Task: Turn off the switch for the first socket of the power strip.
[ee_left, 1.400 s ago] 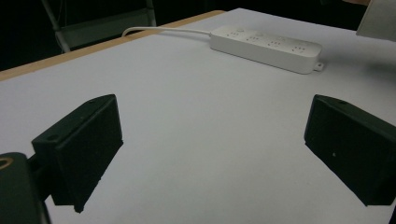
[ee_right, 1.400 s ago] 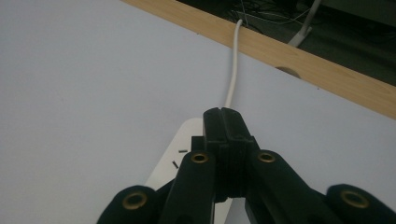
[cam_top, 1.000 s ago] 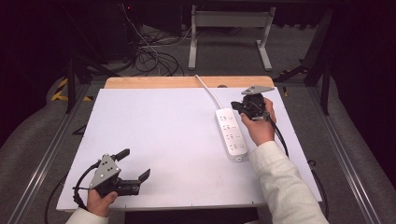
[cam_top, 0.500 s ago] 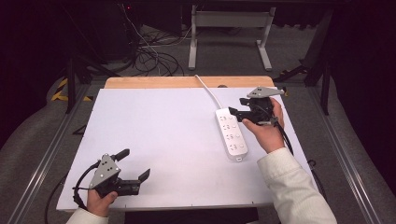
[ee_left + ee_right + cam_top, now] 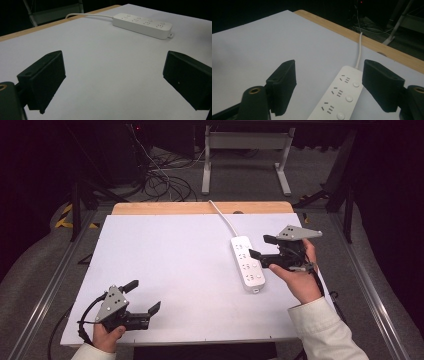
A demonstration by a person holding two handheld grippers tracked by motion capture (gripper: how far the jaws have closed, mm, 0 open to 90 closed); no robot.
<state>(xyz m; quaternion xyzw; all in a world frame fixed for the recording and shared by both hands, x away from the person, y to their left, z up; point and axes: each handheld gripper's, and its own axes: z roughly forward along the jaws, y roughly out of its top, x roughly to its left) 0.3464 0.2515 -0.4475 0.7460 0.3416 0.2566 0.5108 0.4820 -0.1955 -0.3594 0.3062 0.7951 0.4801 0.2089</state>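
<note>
Right claw (image 5: 257, 247), jaws just opened wide and empty, hovers beside the power strip (image 5: 248, 264); left claw (image 5: 141, 296) rests wide open. Centre the strip between the pads before closing

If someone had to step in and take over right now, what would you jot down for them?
Right gripper: jaws have just been opening, nothing between them, poised beside the power strip.
Left gripper: open, holding nothing, near the front left of the white table.
Power strip: flat on the right side, its cord trailing off the far edge.
Done: strip let go.
Left: probably moving the right gripper clear.
</note>
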